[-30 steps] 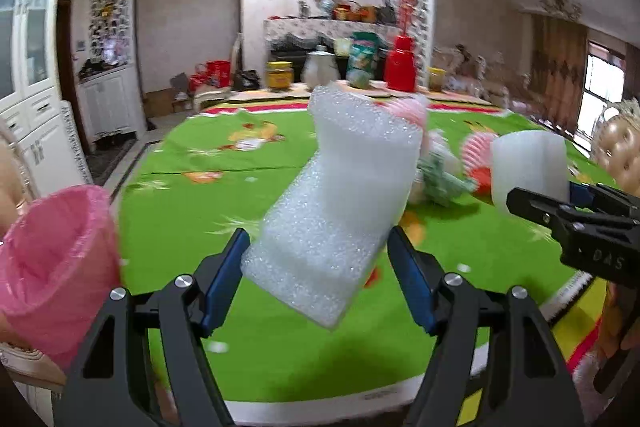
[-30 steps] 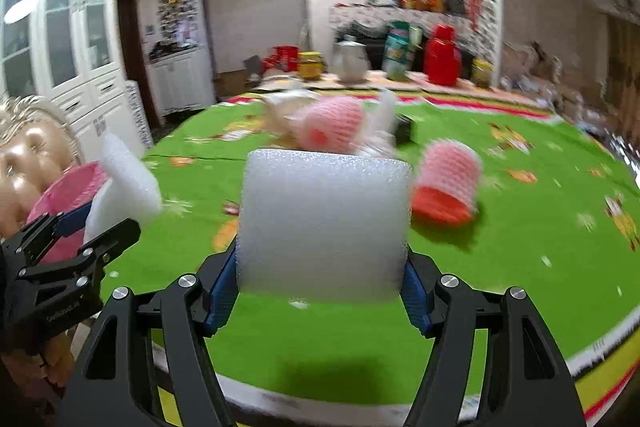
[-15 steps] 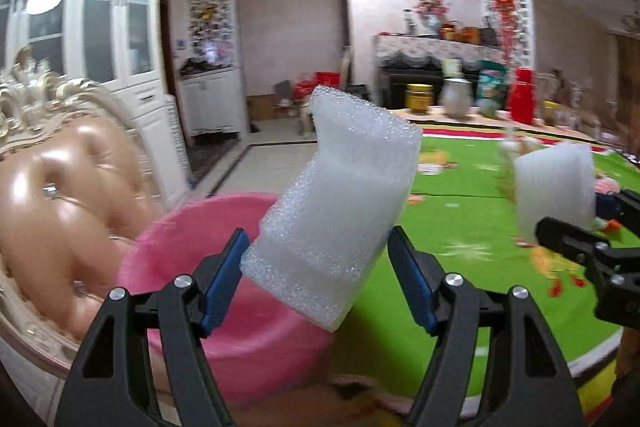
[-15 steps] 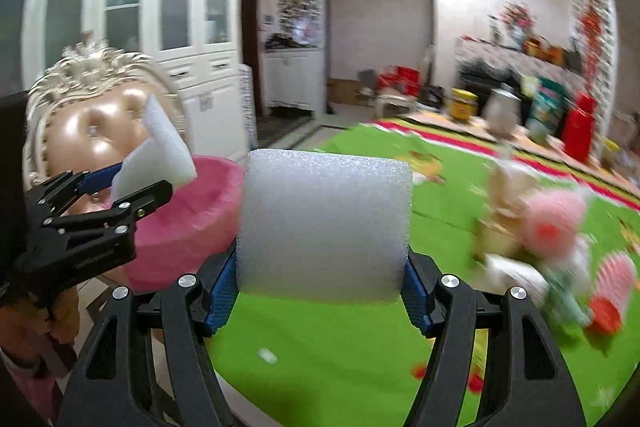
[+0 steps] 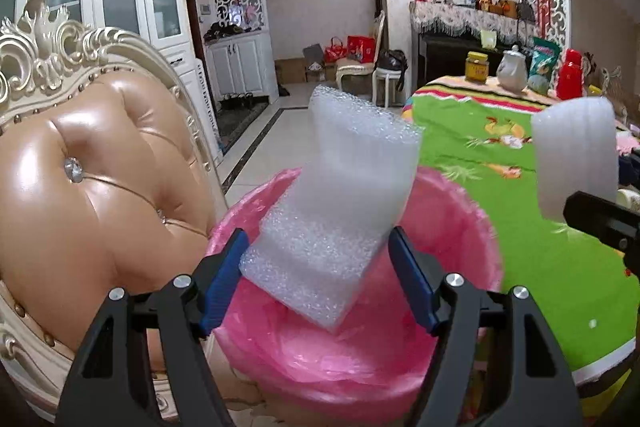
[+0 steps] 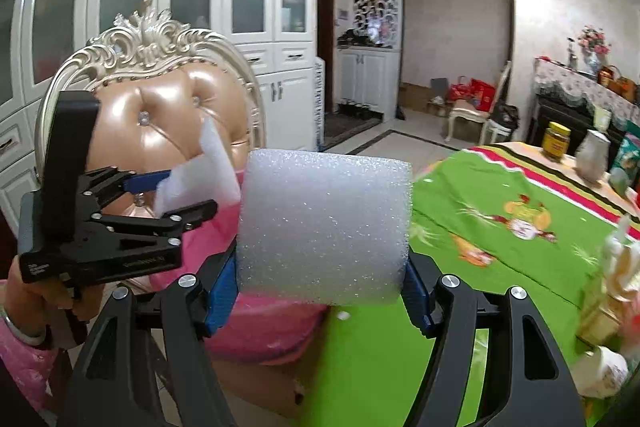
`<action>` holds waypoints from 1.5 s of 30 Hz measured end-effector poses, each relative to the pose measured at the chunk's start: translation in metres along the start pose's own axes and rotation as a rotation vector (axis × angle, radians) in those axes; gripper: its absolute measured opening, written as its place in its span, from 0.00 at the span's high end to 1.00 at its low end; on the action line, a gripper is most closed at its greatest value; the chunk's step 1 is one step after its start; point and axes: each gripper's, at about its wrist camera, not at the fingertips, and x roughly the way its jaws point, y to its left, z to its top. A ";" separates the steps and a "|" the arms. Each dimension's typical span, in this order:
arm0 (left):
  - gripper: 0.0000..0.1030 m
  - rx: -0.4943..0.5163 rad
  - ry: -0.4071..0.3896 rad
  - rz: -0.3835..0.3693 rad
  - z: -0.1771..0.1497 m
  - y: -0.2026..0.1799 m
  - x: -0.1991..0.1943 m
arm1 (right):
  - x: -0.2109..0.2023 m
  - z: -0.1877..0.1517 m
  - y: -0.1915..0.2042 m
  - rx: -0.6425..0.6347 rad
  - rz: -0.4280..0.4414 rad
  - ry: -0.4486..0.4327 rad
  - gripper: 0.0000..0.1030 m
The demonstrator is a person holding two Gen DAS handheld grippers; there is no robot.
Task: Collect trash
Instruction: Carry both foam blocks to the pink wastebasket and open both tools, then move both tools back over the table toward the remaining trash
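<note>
Both tongs are pinching foam: your left tongs (image 5: pixel 318 279) grip a bent sheet of bubbly white foam wrap (image 5: pixel 340 203) between the blue pads, and your right tongs (image 6: pixel 320 281) clamp a white foam block (image 6: pixel 326 227) across its width.

What the coming drop turns on is where each piece sits against the pink-lined trash bin (image 5: pixel 472 211). From the left wrist view, the foam wrap hangs directly over the bin's open mouth, its long axis running up and away from the tongs, the lower end already inside the rim line — so your left hand is the nearer one and looks ready to let go first.

From the right wrist view, the foam block lies crosswise, its long axis level between the pads. The bin shows only partly behind and below it, to the left, so the block appears to sit over the bin's near edge and the green desk (image 6: pixel 480 227) rather than over the mouth. You would likely need to carry it further left, toward the tufted chair (image 6: pixel 168 119), before spreading those tongs.
</note>
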 end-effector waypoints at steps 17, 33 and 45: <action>0.09 -0.012 -0.035 0.113 -0.014 0.025 0.003 | 0.032 -0.011 0.015 -0.059 0.052 0.064 0.15; 0.04 0.009 -0.054 -0.213 -0.007 -0.117 -0.036 | -0.092 -0.078 -0.108 0.162 -0.306 0.070 0.15; 0.04 0.238 0.019 -0.476 -0.020 -0.311 -0.041 | -0.201 -0.153 -0.232 0.394 -0.609 0.059 0.15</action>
